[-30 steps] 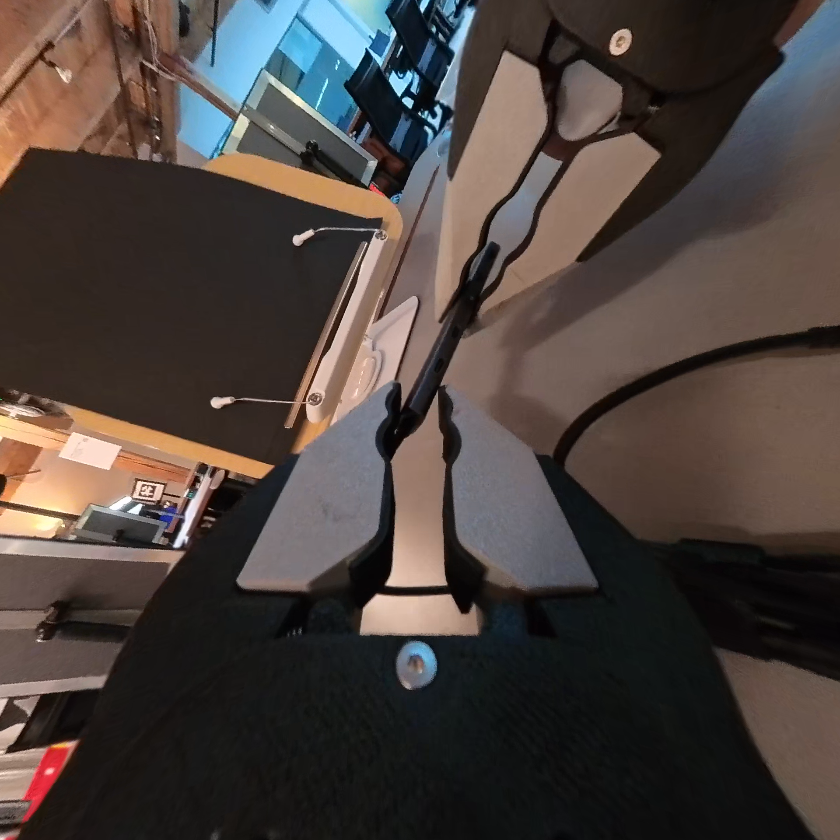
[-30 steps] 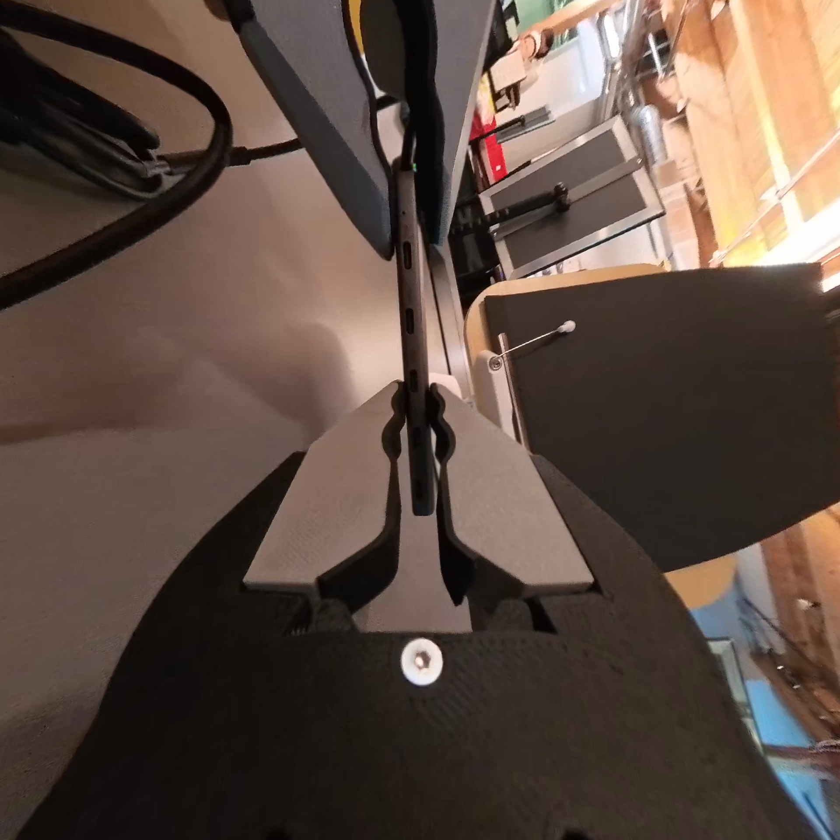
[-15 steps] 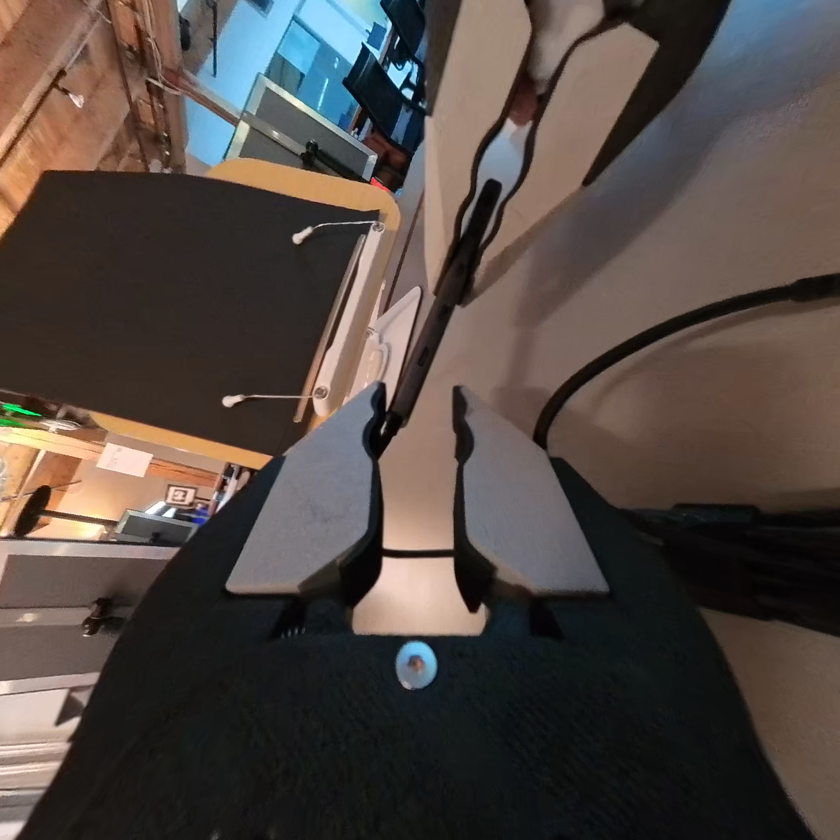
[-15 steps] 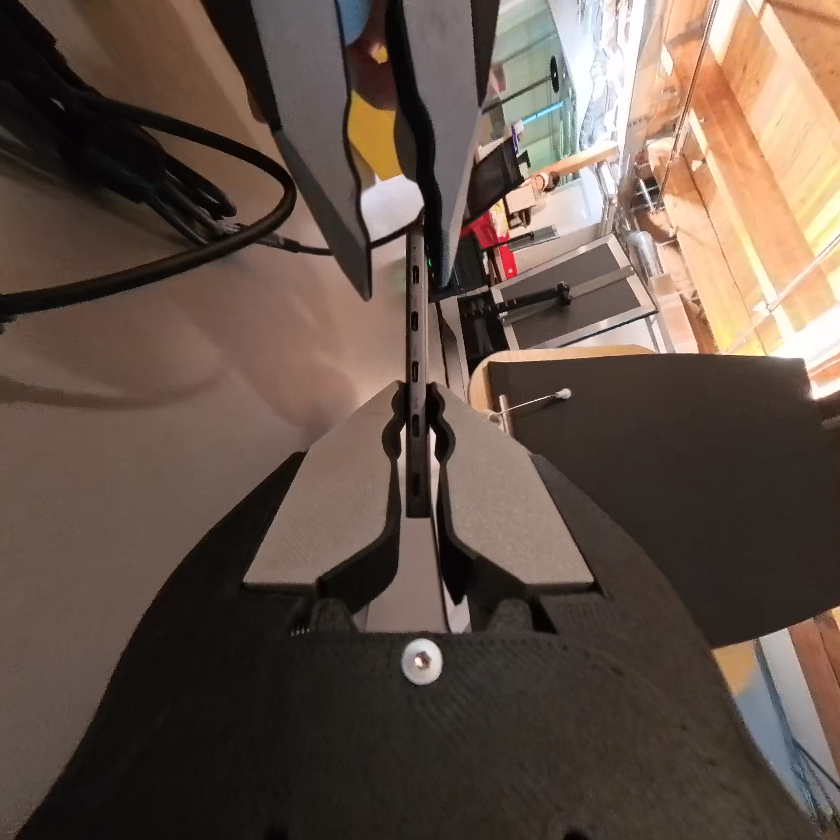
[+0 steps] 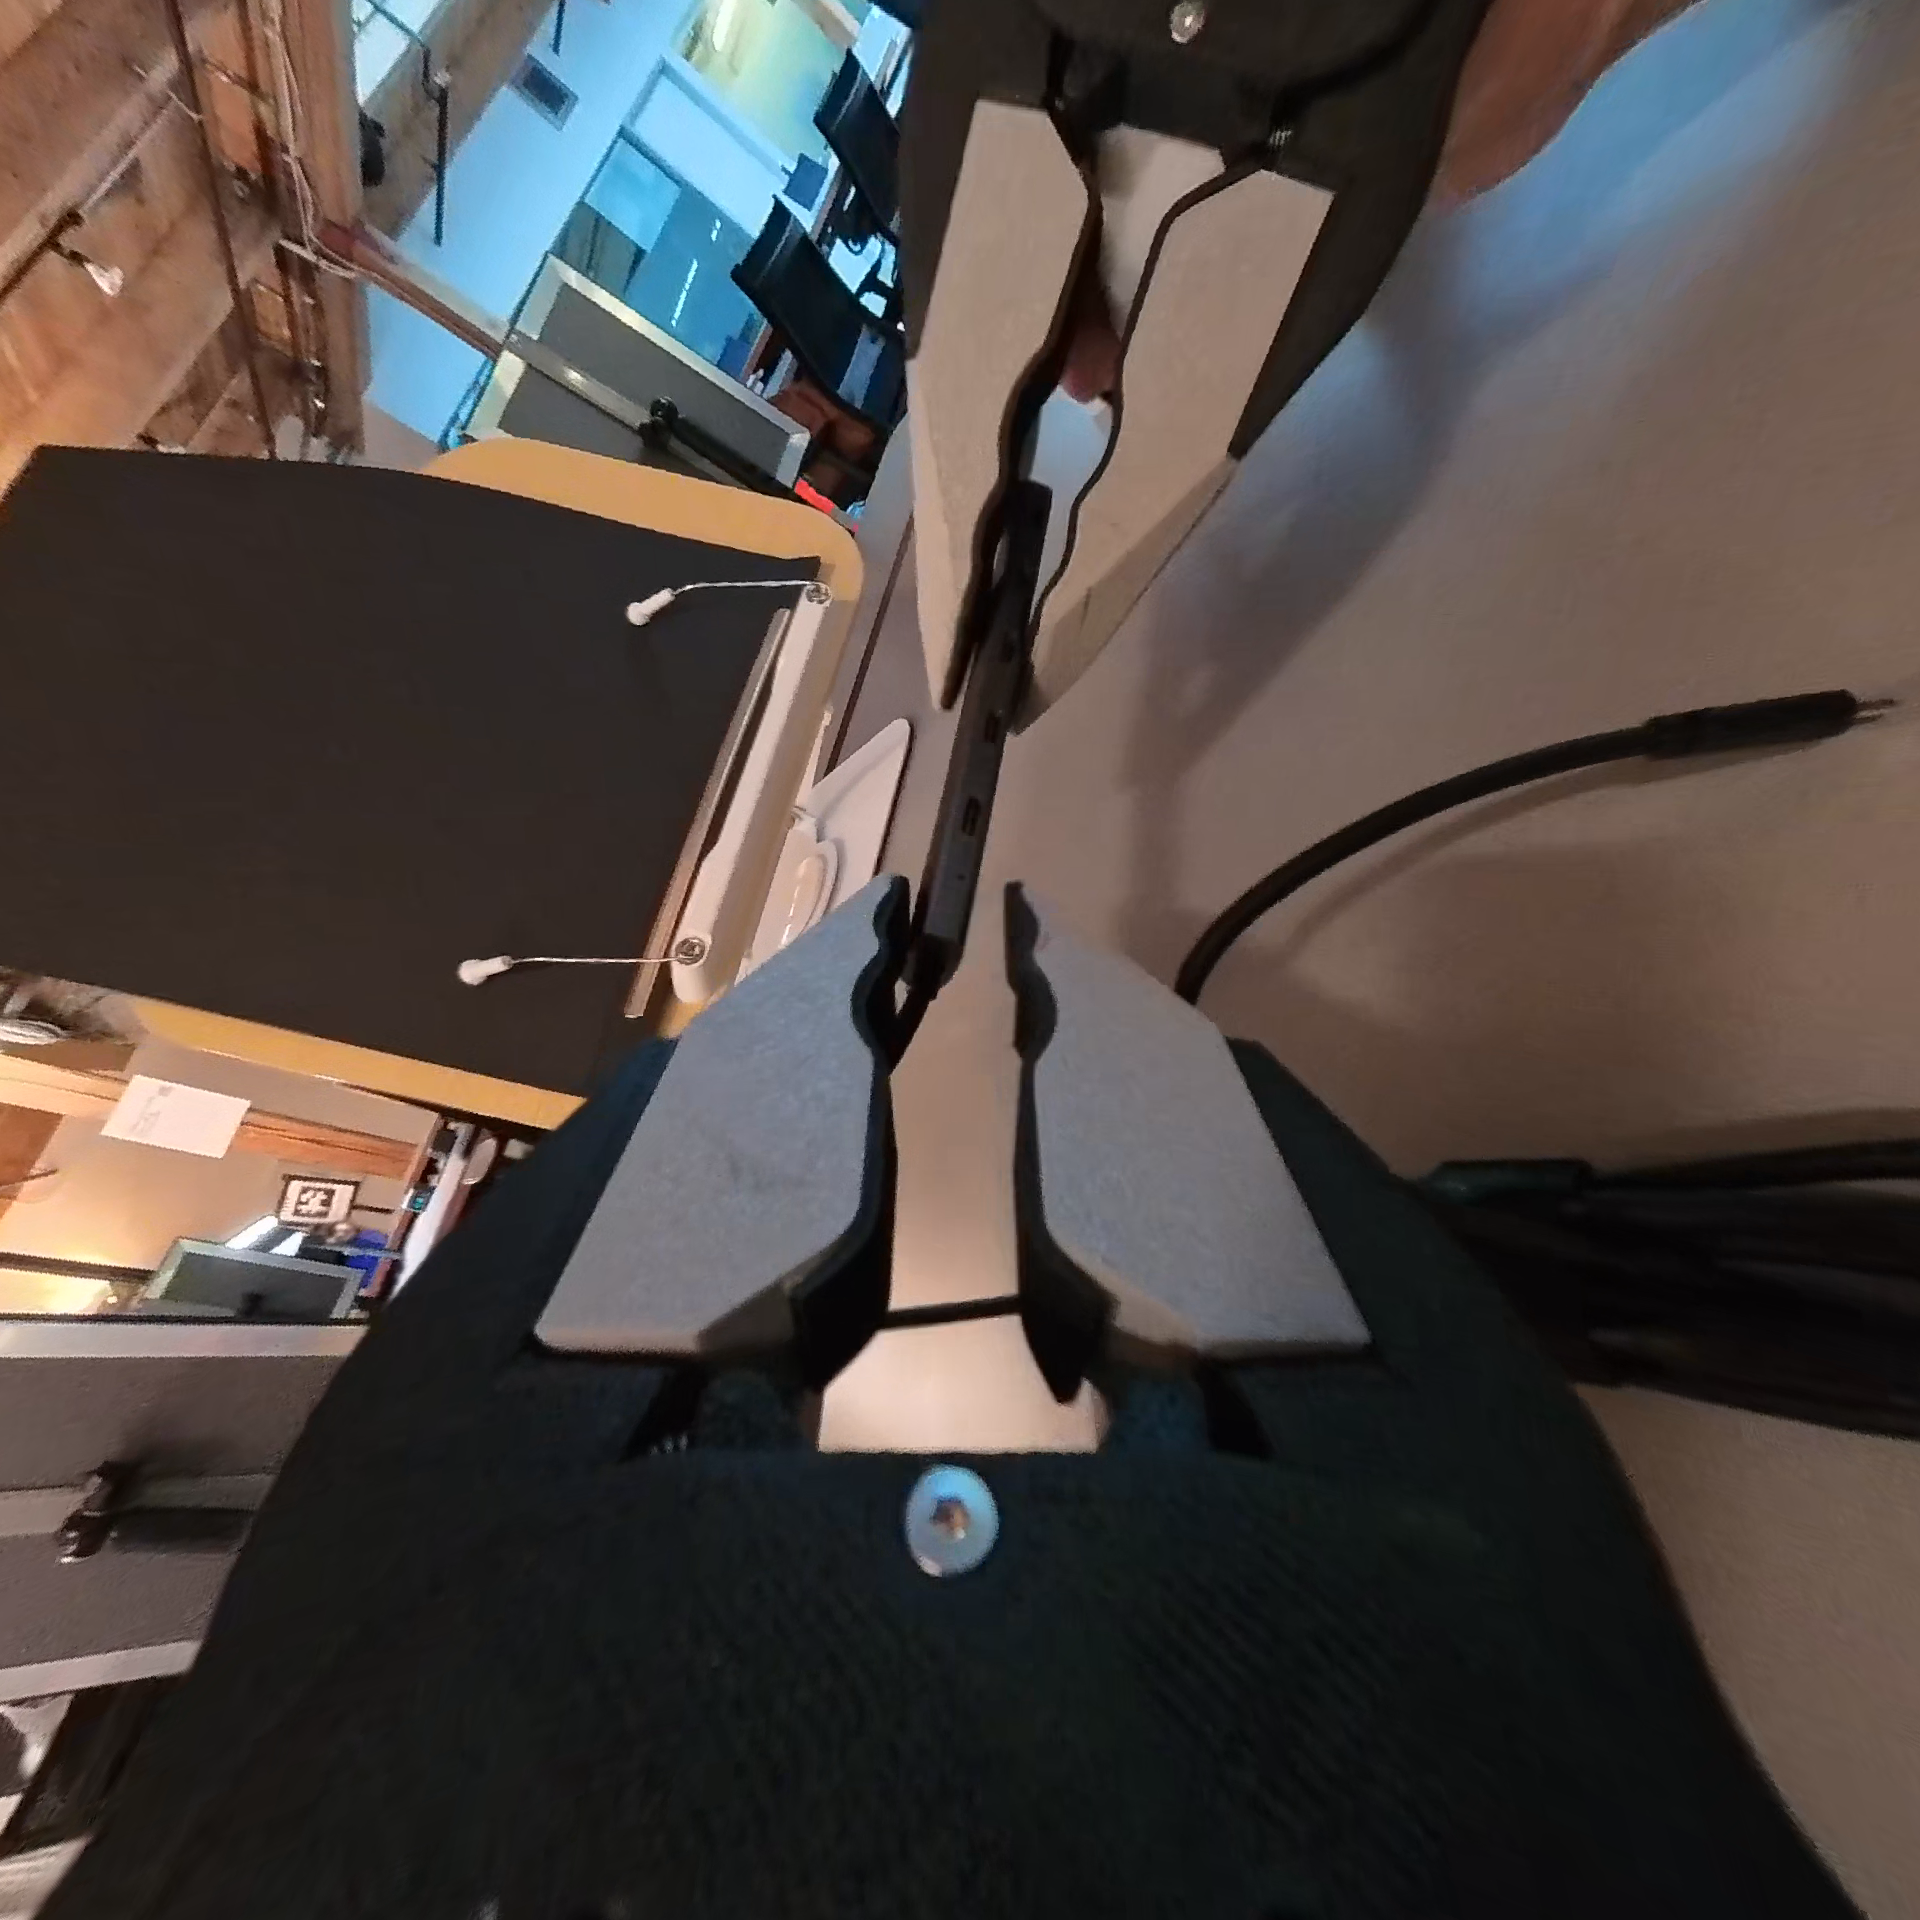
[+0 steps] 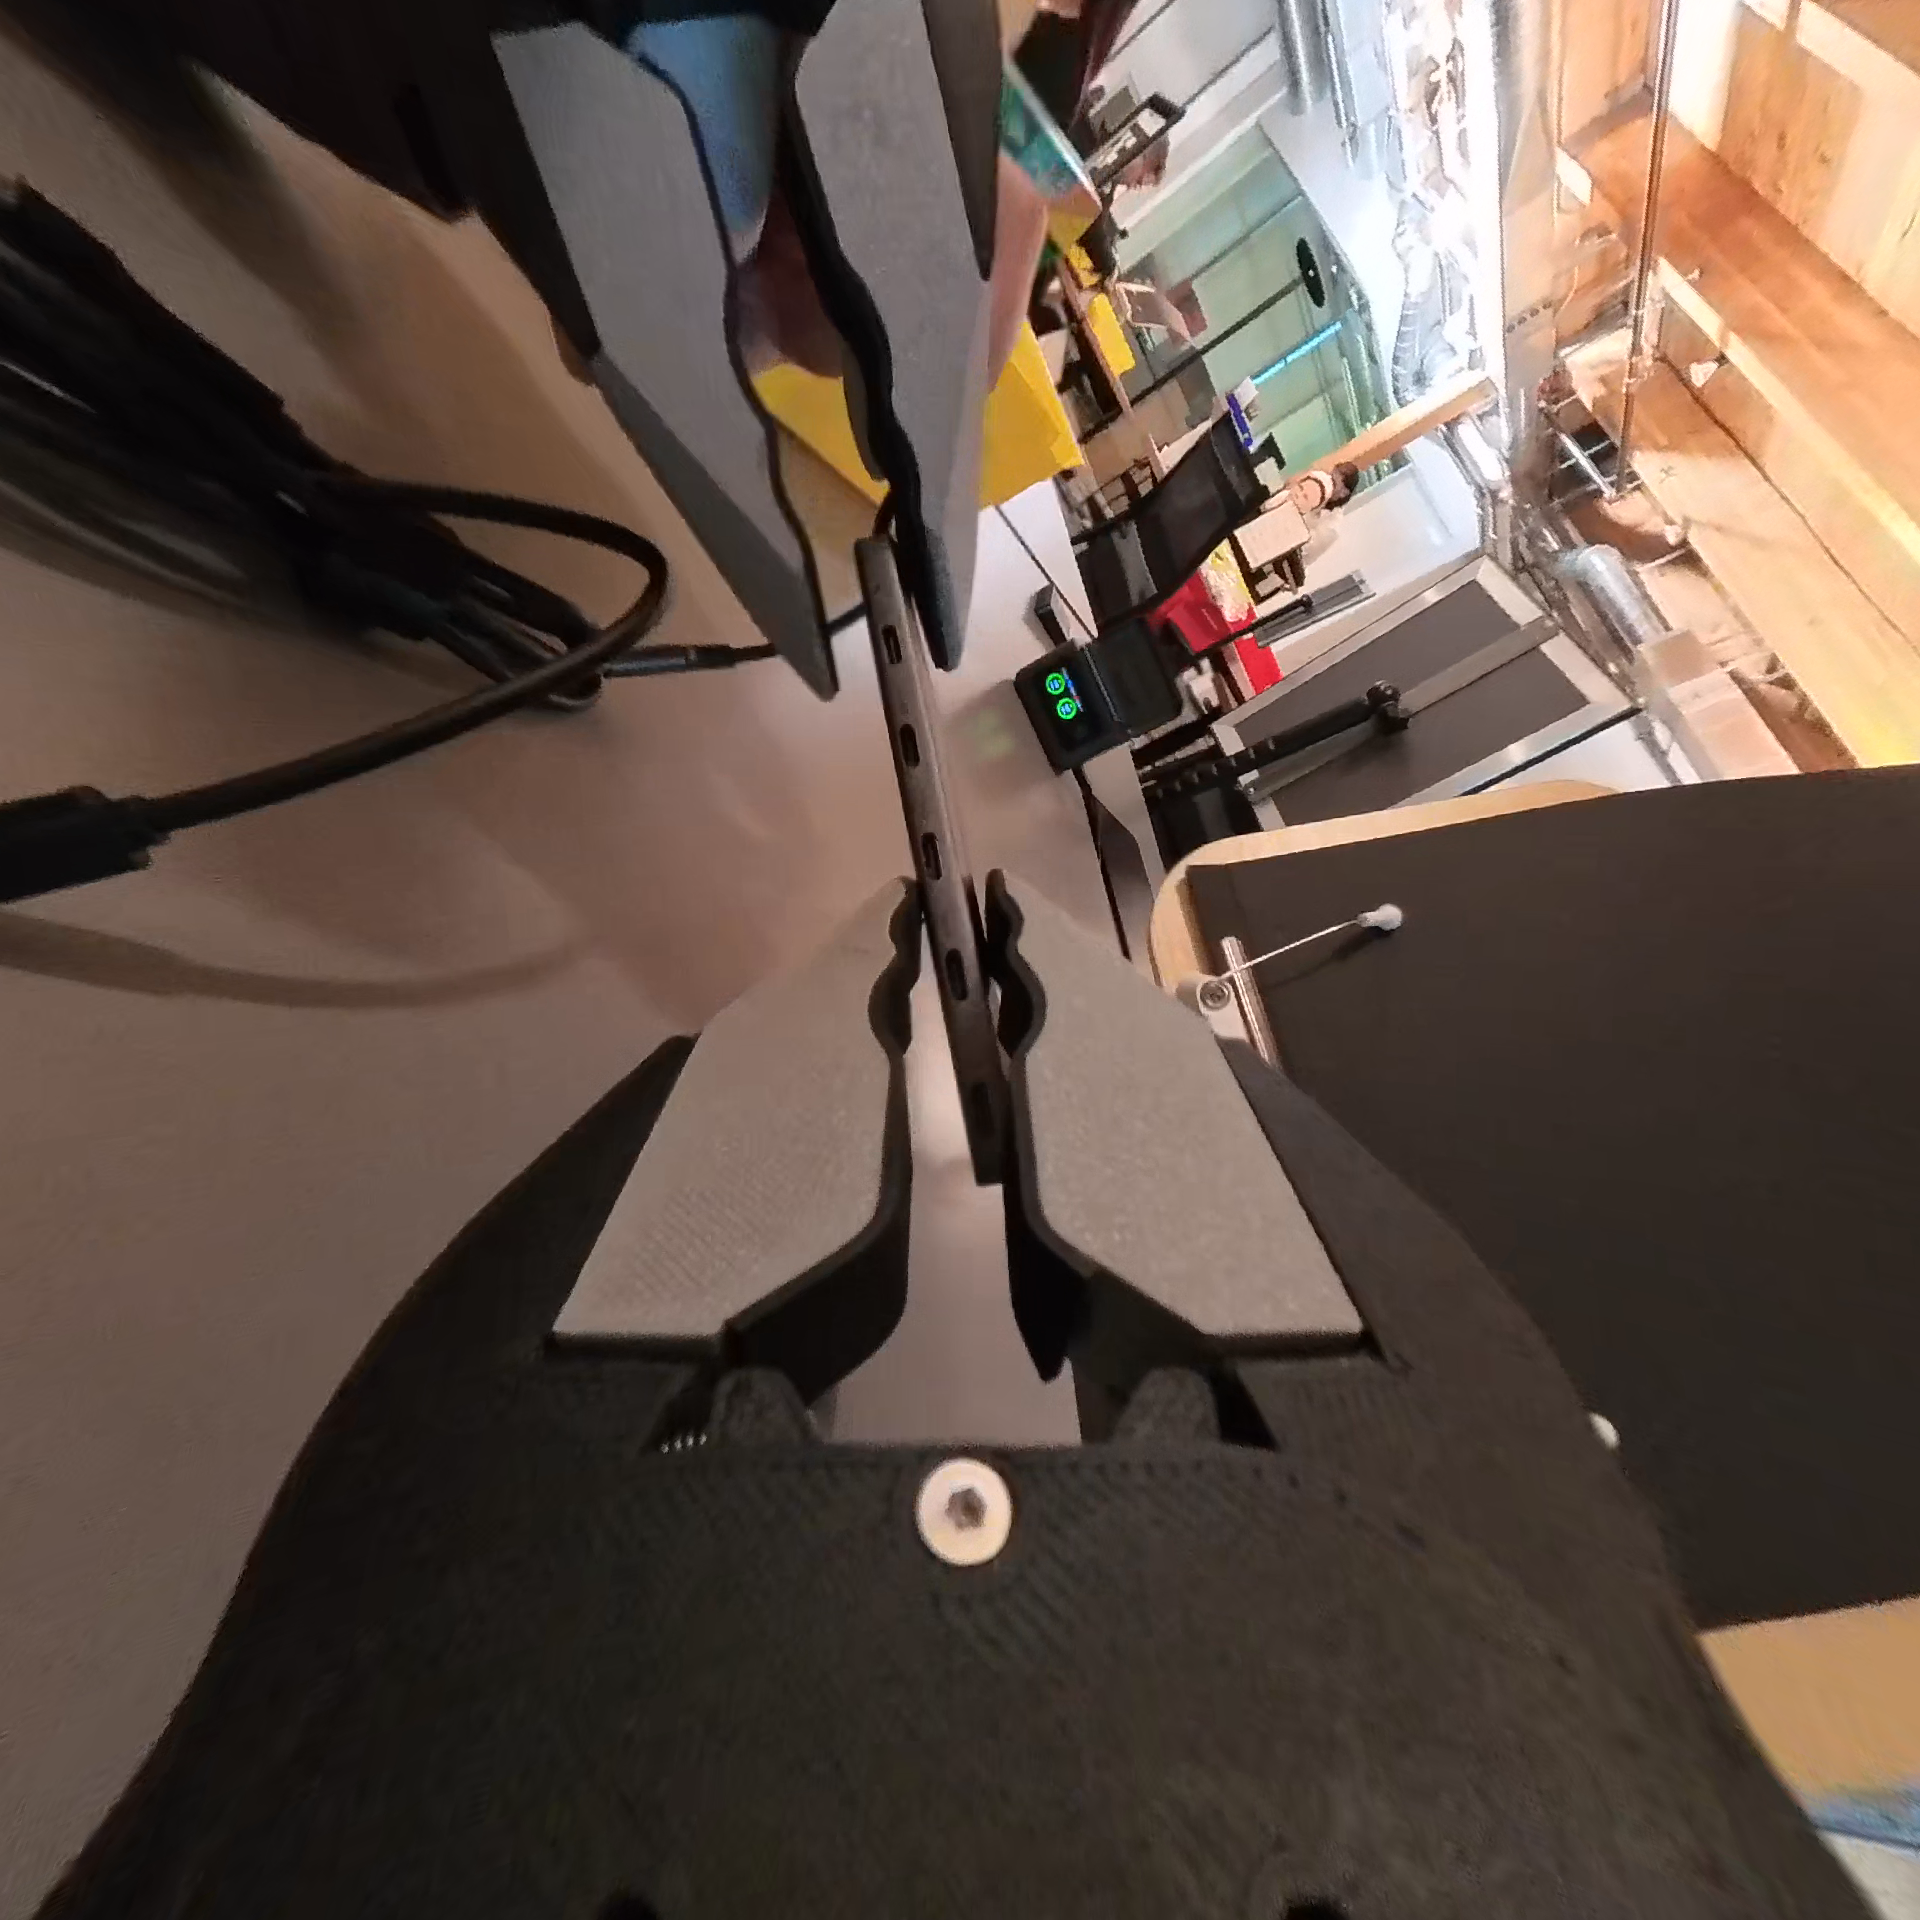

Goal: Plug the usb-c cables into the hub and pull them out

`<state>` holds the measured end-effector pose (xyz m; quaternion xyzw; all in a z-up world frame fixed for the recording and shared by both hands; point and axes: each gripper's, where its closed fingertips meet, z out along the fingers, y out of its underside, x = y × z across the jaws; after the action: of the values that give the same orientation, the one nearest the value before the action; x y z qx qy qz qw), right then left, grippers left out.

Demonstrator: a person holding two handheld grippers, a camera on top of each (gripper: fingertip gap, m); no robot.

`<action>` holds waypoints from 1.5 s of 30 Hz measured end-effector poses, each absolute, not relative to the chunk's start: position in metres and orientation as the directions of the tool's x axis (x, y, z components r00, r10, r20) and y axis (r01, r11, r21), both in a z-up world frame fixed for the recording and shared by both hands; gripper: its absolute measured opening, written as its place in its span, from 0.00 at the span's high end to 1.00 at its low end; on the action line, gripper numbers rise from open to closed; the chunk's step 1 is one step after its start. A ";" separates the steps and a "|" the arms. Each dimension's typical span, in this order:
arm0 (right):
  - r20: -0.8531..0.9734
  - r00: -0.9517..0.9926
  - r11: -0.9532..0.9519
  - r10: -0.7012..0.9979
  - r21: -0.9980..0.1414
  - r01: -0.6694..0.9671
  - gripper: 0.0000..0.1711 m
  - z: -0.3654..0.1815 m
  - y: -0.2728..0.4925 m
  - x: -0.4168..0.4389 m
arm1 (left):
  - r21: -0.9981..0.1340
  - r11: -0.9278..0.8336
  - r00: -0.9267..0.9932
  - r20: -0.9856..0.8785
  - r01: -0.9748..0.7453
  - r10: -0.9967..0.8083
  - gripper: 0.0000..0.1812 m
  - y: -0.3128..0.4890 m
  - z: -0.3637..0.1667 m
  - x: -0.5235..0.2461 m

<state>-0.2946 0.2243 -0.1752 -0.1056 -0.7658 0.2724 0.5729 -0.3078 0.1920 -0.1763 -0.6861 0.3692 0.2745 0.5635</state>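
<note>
A slim dark hub (image 5: 982,769) with a row of ports hangs above the beige table, stretched between my two grippers. My right gripper (image 6: 951,904) is shut on one end of the hub (image 6: 930,790); it shows at the top of the left wrist view (image 5: 997,686). My left gripper (image 5: 951,914) is open, with the hub's other end between the jaws, against one finger. It shows at the top of the right wrist view (image 6: 883,665). A loose black cable (image 5: 1351,831) lies on the table, its plug (image 5: 1766,717) unconnected. No cable is seen in the visible ports.
A bundle of black cables (image 5: 1662,1247) lies on the table (image 5: 1507,468), also in the right wrist view (image 6: 208,468). A black panel with white-tipped pins (image 5: 364,727) stands beside the table. A small device with a green-lit screen (image 6: 1070,707) sits farther back. The grippers' ends are close to 4 centimeters from one another.
The left jaws widened, then narrowed a little; the hub's end stays against one finger. The right gripper keeps its hold. The loose cable's plug has come into the left wrist view.
</note>
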 end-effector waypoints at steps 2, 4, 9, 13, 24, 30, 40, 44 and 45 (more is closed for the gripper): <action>0.812 -0.341 0.821 0.474 -0.547 -0.162 0.95 -0.175 0.221 -0.293 | -0.578 -0.092 0.584 -0.786 -0.811 -0.204 0.89 0.191 -0.177 -0.308; 0.808 -0.364 0.819 0.463 -0.547 -0.173 0.96 -0.177 0.217 -0.290 | -0.573 -0.102 0.581 -0.787 -0.813 -0.207 0.87 0.191 -0.179 -0.309; 0.803 -0.407 0.811 0.435 -0.546 -0.210 0.96 -0.178 0.207 -0.284 | -0.506 -0.150 0.527 -0.824 -0.850 -0.207 0.91 0.192 -0.189 -0.318; 0.798 -0.403 0.809 0.447 -0.553 -0.198 0.95 -0.179 0.210 -0.286 | -0.520 -0.127 0.535 -0.812 -0.845 -0.233 0.95 0.187 -0.185 -0.314; 0.760 -0.421 0.736 0.494 -0.624 -0.263 0.95 -0.165 0.205 -0.276 | -0.614 -0.016 0.603 -0.769 -0.789 -0.212 0.94 0.186 -0.168 -0.298; 0.725 -0.455 0.686 0.517 -0.669 -0.286 0.96 -0.164 0.197 -0.275 | -0.623 -0.013 0.613 -0.765 -0.782 -0.201 0.93 0.188 -0.166 -0.298; 0.678 -0.296 0.656 0.672 -0.732 -0.187 0.86 -0.150 0.230 -0.294 | -0.377 -0.192 0.387 -0.922 -0.906 -0.019 0.95 0.204 -0.161 -0.324; 0.624 -0.257 0.594 0.738 -0.781 -0.191 0.80 -0.140 0.241 -0.293 | -0.255 -0.276 0.229 -0.966 -0.927 0.123 0.95 0.205 -0.145 -0.343; 0.601 -0.262 0.571 0.755 -0.799 -0.189 0.78 -0.139 0.242 -0.292 | -0.245 -0.295 0.213 -0.967 -0.924 0.137 0.95 0.205 -0.144 -0.347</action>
<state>-0.2922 0.2416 -0.1390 -0.2087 -0.6781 0.4137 0.5705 -0.3469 0.2049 -0.1436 -0.6007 0.3272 0.5352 0.4956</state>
